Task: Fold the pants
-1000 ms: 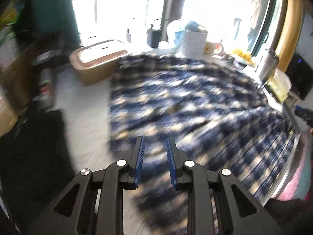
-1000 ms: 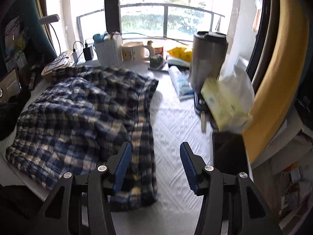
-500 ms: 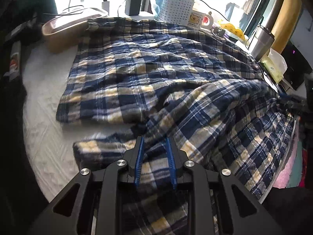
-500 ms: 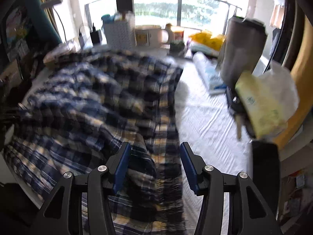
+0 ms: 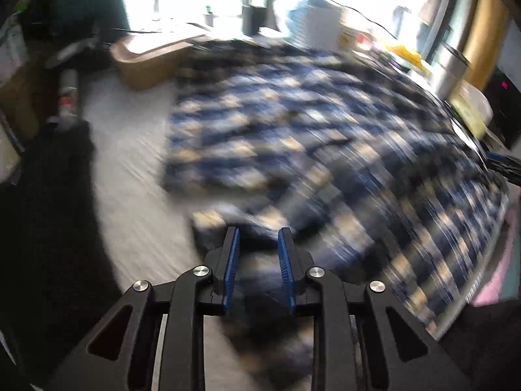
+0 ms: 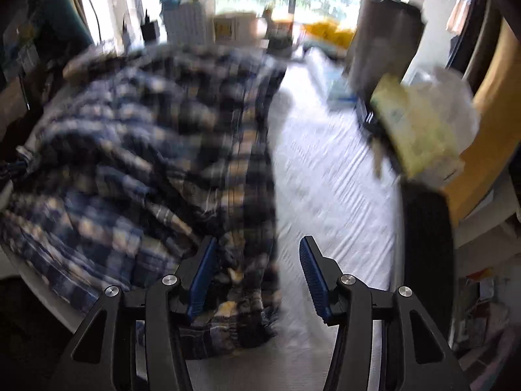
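Ahead of both tongs, the pants (image 5: 293, 137) lie rumpled across the white table (image 5: 130, 179), blurred in both views. Left tongs (image 5: 257, 254) hover over a bunched near edge; their jaws have just been opening, with cloth between them but no pinch visible. Right tongs (image 6: 257, 254) stand spread over the pants' right edge (image 6: 254, 195), gripping nothing. Beyond them sits a tumbler (image 6: 384, 39).

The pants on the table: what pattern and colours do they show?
The pants are plaid, navy blue with cream; clearest in the right wrist view.
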`<state>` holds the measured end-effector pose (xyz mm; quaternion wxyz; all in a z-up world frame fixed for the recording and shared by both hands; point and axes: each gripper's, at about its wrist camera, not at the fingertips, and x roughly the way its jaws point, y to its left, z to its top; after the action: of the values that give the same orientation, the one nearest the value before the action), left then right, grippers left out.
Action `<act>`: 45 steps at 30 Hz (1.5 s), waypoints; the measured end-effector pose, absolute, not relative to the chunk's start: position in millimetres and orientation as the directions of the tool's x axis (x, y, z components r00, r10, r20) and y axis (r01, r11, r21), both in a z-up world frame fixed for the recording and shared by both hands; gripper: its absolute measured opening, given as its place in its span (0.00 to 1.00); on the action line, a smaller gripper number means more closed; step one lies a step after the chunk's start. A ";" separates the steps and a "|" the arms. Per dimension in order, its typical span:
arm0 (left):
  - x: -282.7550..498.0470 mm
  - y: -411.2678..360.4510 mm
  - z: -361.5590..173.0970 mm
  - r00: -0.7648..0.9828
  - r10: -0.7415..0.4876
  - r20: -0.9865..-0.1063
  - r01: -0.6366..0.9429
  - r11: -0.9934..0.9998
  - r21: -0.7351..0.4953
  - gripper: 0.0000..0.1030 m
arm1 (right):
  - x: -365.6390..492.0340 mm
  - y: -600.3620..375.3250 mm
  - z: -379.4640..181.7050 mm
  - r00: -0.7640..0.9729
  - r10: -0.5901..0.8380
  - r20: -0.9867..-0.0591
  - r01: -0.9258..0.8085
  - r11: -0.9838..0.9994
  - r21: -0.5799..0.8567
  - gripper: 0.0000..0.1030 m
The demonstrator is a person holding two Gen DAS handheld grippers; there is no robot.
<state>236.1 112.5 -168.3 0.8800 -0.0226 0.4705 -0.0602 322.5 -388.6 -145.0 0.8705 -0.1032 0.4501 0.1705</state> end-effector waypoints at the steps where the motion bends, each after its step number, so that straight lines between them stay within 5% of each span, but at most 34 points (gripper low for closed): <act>1: 244.6 120.7 -165.6 0.559 -0.124 -0.820 0.069 0.992 -0.103 0.35 | 327.2 -389.7 -139.0 0.552 0.214 -0.806 -0.382 0.924 -0.016 0.53; 3: 262.3 137.5 -165.1 0.576 -0.141 -0.805 0.049 0.989 -0.138 0.55 | 345.5 -391.1 -130.2 0.577 0.247 -0.779 -0.384 0.923 0.009 0.53; 11: 302.5 146.4 -185.1 0.564 -0.111 -0.818 0.027 0.993 -0.117 0.56 | 436.6 -370.2 -156.5 0.508 0.314 -0.802 -0.399 0.911 0.103 0.53; 13: 302.9 139.9 -186.9 0.573 -0.077 -0.816 0.033 0.997 -0.071 0.51 | 450.7 -360.9 -161.5 0.484 0.325 -0.812 -0.411 0.904 0.116 0.53; 15: 303.3 134.9 -187.7 0.588 -0.035 -0.808 0.039 0.999 -0.015 0.19 | 454.0 -350.1 -164.6 0.476 0.315 -0.821 -0.440 0.894 0.088 0.53; 18: 305.5 133.7 -186.3 0.590 -0.047 -0.806 0.063 0.998 -0.012 0.06 | 458.8 -332.8 -168.9 0.459 0.325 -0.827 -0.498 0.865 0.063 0.51; 19: 306.8 131.7 -186.6 0.596 -0.037 -0.802 0.068 0.998 0.005 0.05 | 461.0 -326.3 -172.3 0.455 0.310 -0.835 -0.516 0.856 0.037 0.43; 20: 308.9 130.0 -186.7 0.605 -0.028 -0.796 0.070 0.997 0.018 0.04 | 462.1 -321.4 -175.1 0.459 0.291 -0.839 -0.526 0.850 0.007 0.19; 29: 337.3 137.1 -176.5 0.663 -0.019 -0.748 0.032 0.999 0.002 0.05 | 491.5 -319.1 -169.4 0.553 0.214 -0.805 -0.463 0.882 -0.084 0.14; 32: 334.5 145.6 -170.8 0.664 -0.037 -0.747 0.014 0.999 -0.037 0.11 | 490.7 -319.4 -165.3 0.564 0.216 -0.797 -0.455 0.887 -0.082 0.14; 33: 331.8 147.3 -169.1 0.664 -0.032 -0.747 0.007 0.999 -0.037 0.24 | 488.1 -319.9 -162.0 0.565 0.220 -0.795 -0.457 0.886 -0.080 0.14; 35: 318.9 153.8 -163.1 0.682 0.000 -0.731 -0.023 0.999 -0.022 0.55 | 475.8 -323.0 -152.2 0.574 0.225 -0.788 -0.465 0.881 -0.087 0.17; 37: 301.2 160.1 -156.7 0.693 0.010 -0.721 -0.043 0.999 -0.027 0.59 | 456.3 -329.1 -140.5 0.612 0.217 -0.760 -0.461 0.879 -0.121 0.37; 38: 286.9 162.1 -153.2 0.694 0.006 -0.719 -0.042 0.999 -0.033 0.59 | 448.1 -332.4 -136.3 0.627 0.210 -0.751 -0.456 0.880 -0.135 0.58; 39: 278.4 161.4 -152.0 0.696 0.007 -0.718 -0.043 0.999 -0.033 0.59 | 437.8 -336.4 -131.7 0.646 0.204 -0.736 -0.449 0.881 -0.149 0.68; 45: 211.2 152.8 -158.2 0.671 -0.029 -0.741 -0.036 0.997 -0.072 0.59 | 382.6 -364.3 -125.7 0.671 0.138 -0.729 -0.392 0.900 -0.190 0.69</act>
<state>211.2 152.8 -158.2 0.9132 -0.0405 0.4055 0.0019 382.6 -364.3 -125.7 0.8985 -0.1679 0.3779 0.1474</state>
